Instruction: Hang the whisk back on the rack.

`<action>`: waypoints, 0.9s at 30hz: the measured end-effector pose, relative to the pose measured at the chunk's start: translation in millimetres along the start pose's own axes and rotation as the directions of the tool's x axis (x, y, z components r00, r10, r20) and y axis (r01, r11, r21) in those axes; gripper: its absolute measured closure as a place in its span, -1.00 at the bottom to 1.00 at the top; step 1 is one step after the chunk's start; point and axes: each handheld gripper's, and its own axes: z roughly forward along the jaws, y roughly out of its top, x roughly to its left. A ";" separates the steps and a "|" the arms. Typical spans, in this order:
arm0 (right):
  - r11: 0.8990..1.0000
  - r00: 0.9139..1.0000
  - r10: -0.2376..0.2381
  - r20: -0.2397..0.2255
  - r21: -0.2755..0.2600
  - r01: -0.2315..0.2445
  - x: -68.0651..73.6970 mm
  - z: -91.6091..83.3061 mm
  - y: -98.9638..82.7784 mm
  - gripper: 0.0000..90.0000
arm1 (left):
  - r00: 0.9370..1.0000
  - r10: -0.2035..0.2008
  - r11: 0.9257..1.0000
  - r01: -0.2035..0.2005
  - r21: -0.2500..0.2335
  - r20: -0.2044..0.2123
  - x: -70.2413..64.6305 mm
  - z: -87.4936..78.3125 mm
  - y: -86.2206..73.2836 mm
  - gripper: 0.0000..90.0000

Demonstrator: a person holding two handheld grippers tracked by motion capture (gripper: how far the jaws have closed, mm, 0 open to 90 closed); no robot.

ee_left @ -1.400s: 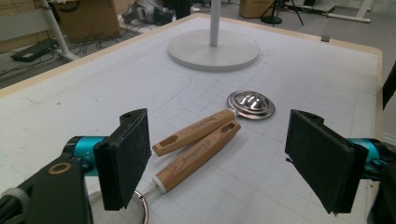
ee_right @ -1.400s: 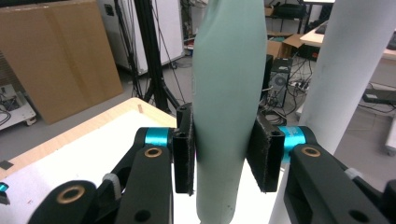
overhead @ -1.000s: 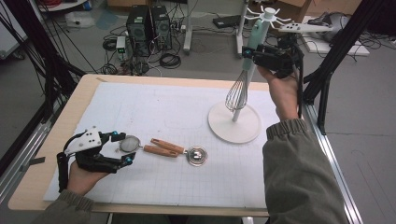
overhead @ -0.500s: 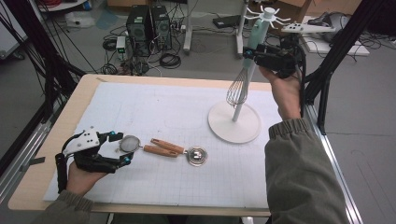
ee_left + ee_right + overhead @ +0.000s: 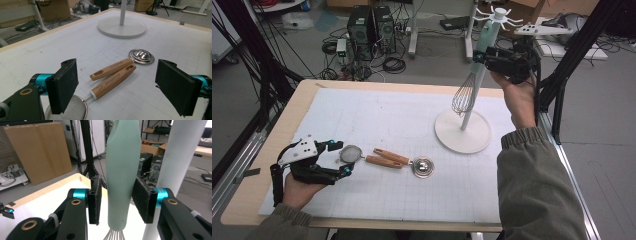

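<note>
A whisk (image 5: 463, 95) with a pale green handle (image 5: 122, 165) hangs against the pole of a white stand (image 5: 462, 131) at the table's right. My right gripper (image 5: 479, 57) is held up at that handle. Its jaws have just been opening and now stand a little off the handle (image 5: 486, 42), which is between them. At the left front, my left gripper (image 5: 339, 157) rests low with its jaws wide open (image 5: 118, 75). A small mesh strainer (image 5: 75, 111) lies by one jaw, and its wooden handle points away. Beside it lies a wooden-handled metal spoon (image 5: 141, 56).
A white gridded mat (image 5: 377, 115) covers the wooden table. The stand's round base (image 5: 121, 26) sits at the right back of the mat. Black frame posts, computers and cables stand on the floor beyond the table.
</note>
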 end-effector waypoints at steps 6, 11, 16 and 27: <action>1.000 1.000 0.005 0.005 -0.003 -0.005 -1.9 -8.8 -0.5 0.21 | 1.000 -0.006 1.000 0.006 -0.011 -0.009 1.4 -1.3 0.8 -0.59; 1.000 1.000 0.005 0.001 -0.011 -0.005 -2.9 -19.6 -1.7 0.21 | 1.000 -0.012 1.000 0.012 -0.010 -0.012 2.3 -1.8 0.8 -0.60; 0.999 0.998 0.003 -0.057 -0.032 -0.005 -4.8 -30.6 -2.9 0.41 | 1.000 -0.014 1.000 0.014 -0.011 -0.018 2.6 -1.6 1.0 -0.60; 0.999 0.995 -0.039 -0.097 -0.017 0.038 -6.2 -46.6 3.8 0.71 | 0.999 -0.027 1.000 0.027 0.010 -0.022 3.9 1.1 -0.9 -0.70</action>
